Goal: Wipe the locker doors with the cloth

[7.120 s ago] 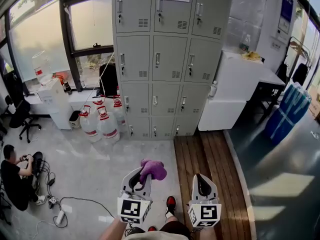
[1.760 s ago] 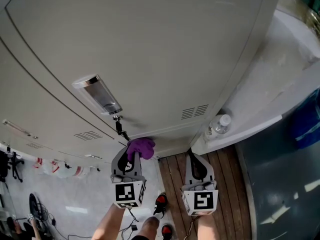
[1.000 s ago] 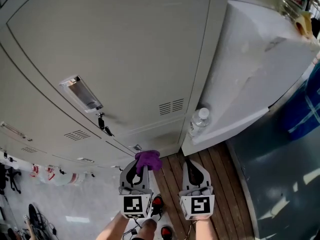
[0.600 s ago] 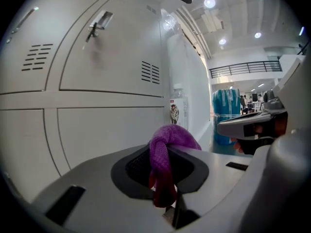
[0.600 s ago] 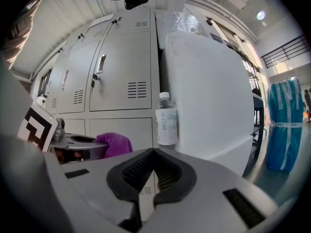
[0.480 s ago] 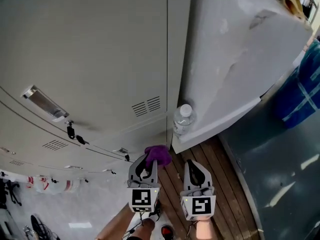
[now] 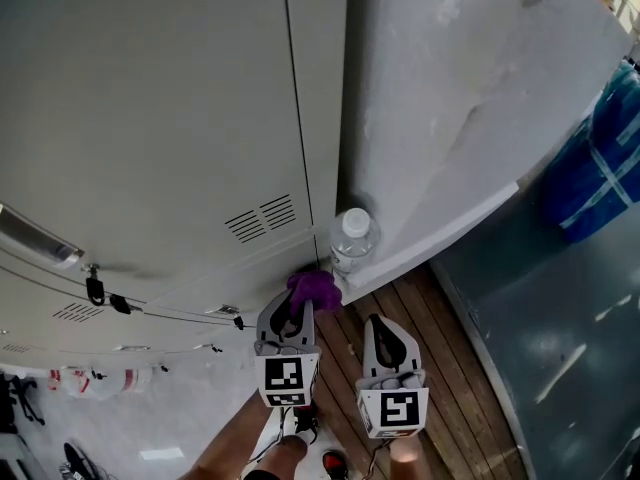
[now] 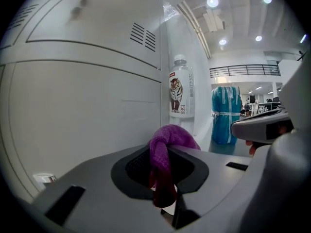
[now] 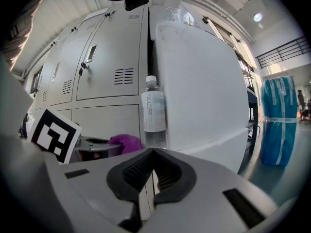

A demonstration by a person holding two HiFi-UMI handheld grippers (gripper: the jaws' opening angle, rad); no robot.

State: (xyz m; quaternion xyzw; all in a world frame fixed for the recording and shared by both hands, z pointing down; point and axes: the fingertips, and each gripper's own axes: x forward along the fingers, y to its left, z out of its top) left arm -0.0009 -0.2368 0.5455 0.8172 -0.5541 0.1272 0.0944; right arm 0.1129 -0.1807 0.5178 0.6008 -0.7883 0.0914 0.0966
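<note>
A purple cloth [image 7: 314, 289] is bunched between the jaws of my left gripper [image 7: 297, 306], which is shut on it. In the left gripper view the cloth [image 8: 170, 139] sticks out of the jaw tips, a short way off the grey locker door [image 8: 82, 110]. The cloth tip sits near the lower right corner of a vented locker door [image 7: 170, 138], not clearly touching it. My right gripper [image 7: 386, 326] hangs beside the left one, shut and empty. From the right gripper view, its closed jaws [image 9: 152, 152] point at the locker doors [image 9: 104, 67].
A clear water bottle [image 7: 352, 239] stands on the ledge of a white cabinet [image 7: 470, 98] that butts against the lockers' right side. A blue wrapped bundle [image 7: 600, 148] stands at the far right. Wooden slats [image 7: 440, 368] and a dark floor lie below.
The view has swung right along the lockers towards the white cabinet. Both grippers now sit under the bottle at the lockers' right edge. The cloth stays gripped.
</note>
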